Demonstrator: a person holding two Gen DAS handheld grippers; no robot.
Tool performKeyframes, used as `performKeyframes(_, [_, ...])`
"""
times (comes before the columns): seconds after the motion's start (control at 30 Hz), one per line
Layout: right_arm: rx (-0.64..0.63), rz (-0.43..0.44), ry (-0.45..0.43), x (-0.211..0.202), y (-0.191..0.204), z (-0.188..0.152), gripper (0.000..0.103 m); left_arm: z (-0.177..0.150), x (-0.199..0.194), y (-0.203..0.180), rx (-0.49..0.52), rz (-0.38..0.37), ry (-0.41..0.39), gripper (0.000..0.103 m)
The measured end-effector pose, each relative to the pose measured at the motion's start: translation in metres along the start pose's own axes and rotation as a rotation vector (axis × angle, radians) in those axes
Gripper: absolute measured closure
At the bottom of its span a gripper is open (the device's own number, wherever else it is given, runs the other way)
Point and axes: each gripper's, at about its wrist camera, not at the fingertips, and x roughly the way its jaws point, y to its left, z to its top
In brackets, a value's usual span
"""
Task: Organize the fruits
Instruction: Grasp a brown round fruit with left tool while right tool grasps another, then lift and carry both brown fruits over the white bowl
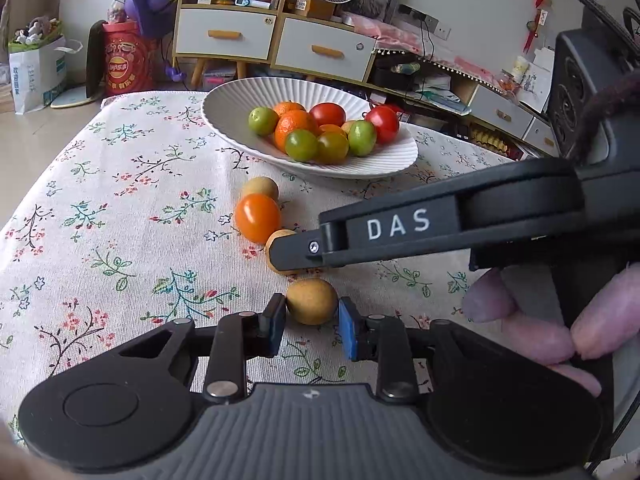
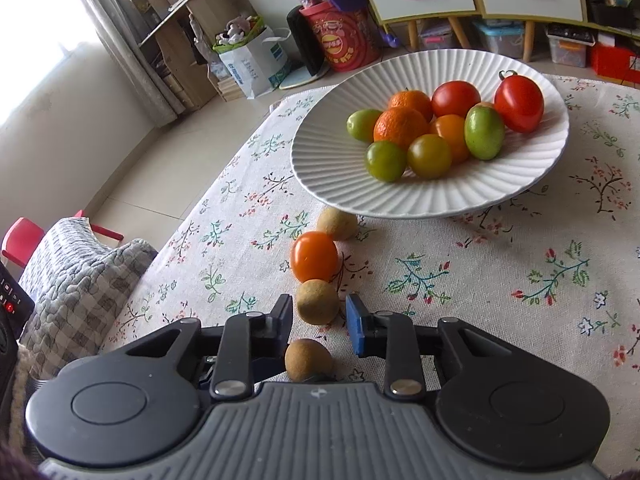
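The white plate (image 2: 320, 152) at the far side of the worktop (image 2: 500, 300) already carries most of the fruit: two red tomatoes, two oranges, an orange tomato and four green or yellow-green ones lie bunched in its middle. So the larger part of the sorting looks done.

Four pieces remain on the floral cloth, in a line running from the plate's near rim toward the camera: a far longan (image 2: 337, 223) just beside the rim, an orange tomato (image 2: 314, 256) next, then a middle longan (image 2: 317, 301), then a near longan (image 1: 312, 301).

Both tools are at work on that line. The left tongs (image 1: 312, 312) are pinching the near longan, pads pressing its two sides while it rests on the cloth. The right tongs (image 2: 318, 312) are pinching the middle longan, which likewise sits on the cloth.

Judging by this, neither longan is lifted yet. What is left: carry these two to the plate, then fetch the orange tomato and the far longan.
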Motion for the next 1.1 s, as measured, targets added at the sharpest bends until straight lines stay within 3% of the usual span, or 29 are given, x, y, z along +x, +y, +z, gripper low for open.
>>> performKeyframes(0.67, [0.005,-0.036,-0.054,-0.029,-0.012,-0.003,0.083,0.007,-0.004,0.005,-0.025,-0.012,0.010,0.079])
performKeyframes(1.1, [0.007,-0.107,-0.160,-0.059,-0.033,0.009,0.083,0.028,-0.014,0.001,0.002,-0.036,-0.070,0.079])
